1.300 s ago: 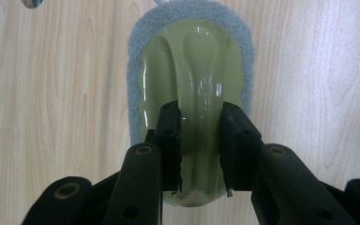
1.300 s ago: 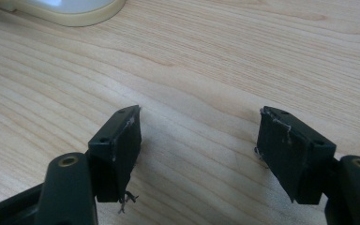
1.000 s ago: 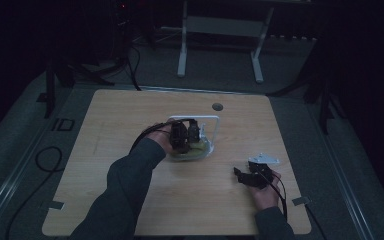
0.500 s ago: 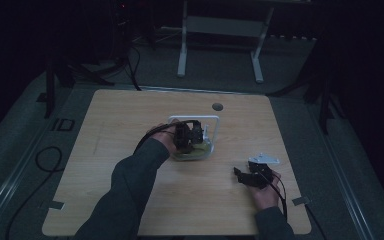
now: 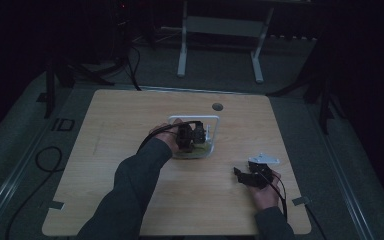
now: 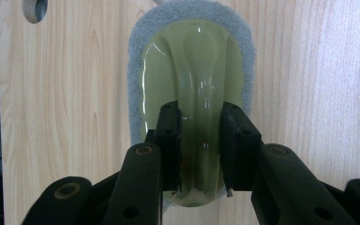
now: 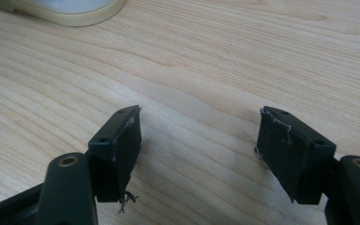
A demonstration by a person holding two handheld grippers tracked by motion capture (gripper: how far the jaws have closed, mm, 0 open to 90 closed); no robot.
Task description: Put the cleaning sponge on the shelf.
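- The landmark is the glossy olive-green plastic scrubber with a grey foam pad under it [image 6: 192,93], lying flat on the pale wooden table [image 5: 130,200]; in the high view it sits near the table's middle, by a white wire-like frame [image 5: 194,120] whose purpose I cannot make out.
- The left gripper [image 6: 200,150] comes at the scrubber from its near end, its two black jaws closed on either side of the raised central ridge of the green handle. That ridge looks shaped for pinching, which is likely why the grip is taken there and not on the soft foam rim.
- The foam edge rings the green body all round and lies against the wood, so the scrubber appears not yet lifted.
- The right gripper [image 7: 199,150] rests well away from the scrubber, toward the table's near right corner, jaws spread wide with only bare wood between them; it seems parked out of the way.
- A cream-rimmed rounded object [image 7: 61,9] lies beyond the right gripper; it is too cropped to identify.
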